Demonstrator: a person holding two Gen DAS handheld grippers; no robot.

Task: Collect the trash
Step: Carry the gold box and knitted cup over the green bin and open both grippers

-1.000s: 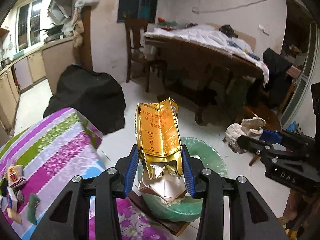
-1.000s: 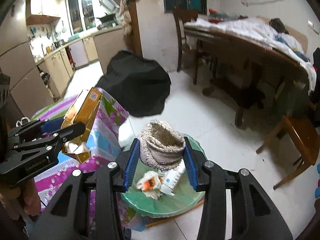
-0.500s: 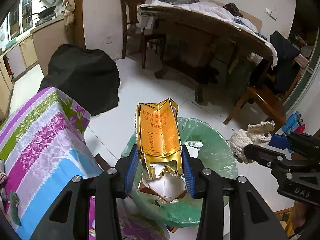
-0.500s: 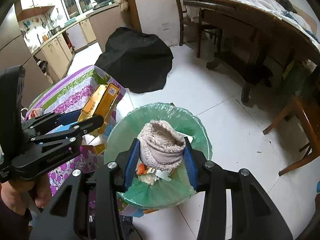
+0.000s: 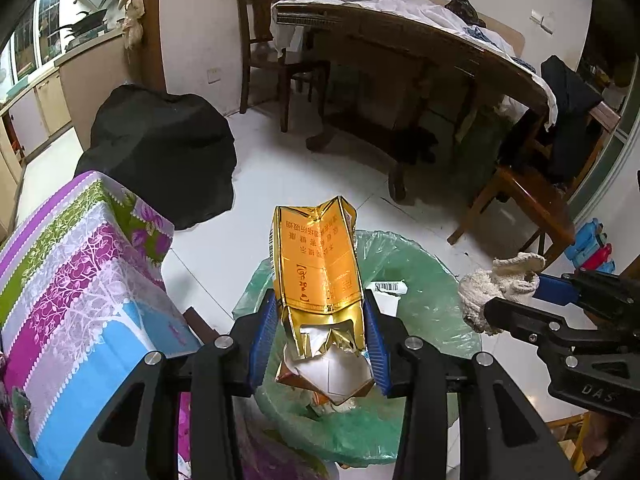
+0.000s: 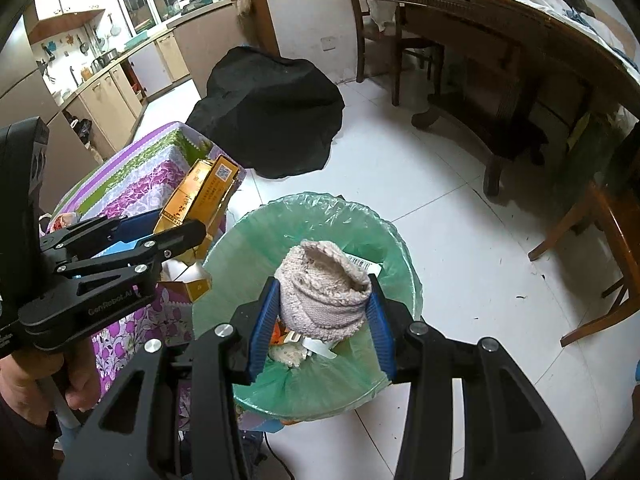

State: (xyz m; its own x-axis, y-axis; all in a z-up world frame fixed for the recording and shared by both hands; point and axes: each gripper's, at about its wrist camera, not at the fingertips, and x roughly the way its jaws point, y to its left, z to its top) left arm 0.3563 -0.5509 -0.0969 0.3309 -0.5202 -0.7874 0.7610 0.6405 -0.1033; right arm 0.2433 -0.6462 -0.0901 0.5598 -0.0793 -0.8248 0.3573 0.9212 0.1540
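Observation:
My left gripper (image 5: pixel 318 340) is shut on a torn gold carton (image 5: pixel 318 268) and holds it over the near rim of a trash bin lined with a green bag (image 5: pixel 424 280). The carton also shows in the right wrist view (image 6: pixel 200 200), at the bin's left edge. My right gripper (image 6: pixel 322 320) is shut on a beige knitted cloth (image 6: pixel 324 292) directly above the bin (image 6: pixel 384 276). The cloth also shows in the left wrist view (image 5: pixel 496 284), with the right gripper (image 5: pixel 520 300). Several pieces of trash lie in the bin.
A table with a striped floral cloth (image 5: pixel 80 280) stands left of the bin. A black covered heap (image 6: pixel 272 108) sits on the white floor beyond. A long wooden table (image 5: pixel 420 60) with chairs lies at the back right, and a wooden stool (image 6: pixel 600 248) at the right.
Both grippers have tilted down and moved over the bin with their loads. The bin now fills more of both views. Neither hold has changed.

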